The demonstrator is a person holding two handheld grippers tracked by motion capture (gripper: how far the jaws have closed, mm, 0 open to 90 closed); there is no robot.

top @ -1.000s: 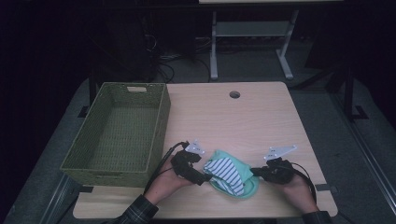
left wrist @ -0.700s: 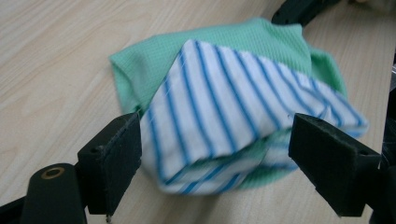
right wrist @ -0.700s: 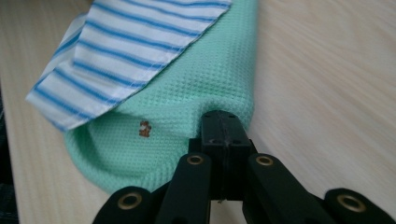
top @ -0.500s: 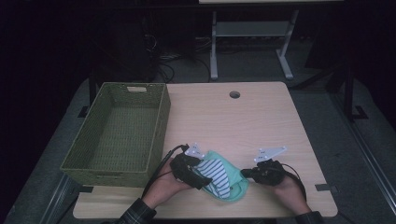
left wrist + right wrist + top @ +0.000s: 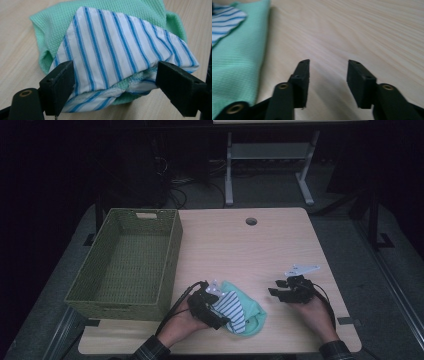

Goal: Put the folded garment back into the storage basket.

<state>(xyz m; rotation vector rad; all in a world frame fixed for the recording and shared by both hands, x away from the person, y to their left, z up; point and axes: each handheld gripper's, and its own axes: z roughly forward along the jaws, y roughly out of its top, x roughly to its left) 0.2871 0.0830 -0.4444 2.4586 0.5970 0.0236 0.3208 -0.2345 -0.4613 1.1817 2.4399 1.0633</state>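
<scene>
While the folded bundle of cloth — a white piece with blue stripes [image 5: 117,47] lying on a mint-green knitted piece [image 5: 117,15] — rests on the pale wooden table [image 5: 260,250] near its front edge, at about seven o'clock from the table's middle, the folding looks largely done: the green layer is doubled over and the striped flap sits on top as a tidy triangle. What seems left, as a judgement, is to lift the bundle and carry it into the olive-green woven basket [image 5: 125,265], which stands empty at nine o'clock, just beside the bundle.

Around the near edge of the striped flap, the left gripper [image 5: 115,86] has its jaws spread wide, one at each corner; whether the pads press the cloth I cannot tell.

At three o'clock from the bundle, the right gripper [image 5: 280,292] sits apart from the fabric; its jaws have just been opening and stand half-spread over bare wood with nothing between them.

Farther out, a round cable hole [image 5: 251,221] lies at twelve o'clock. Nothing stands between the bundle and the basket except the basket's own near wall, which the bundle would have to clear.
</scene>
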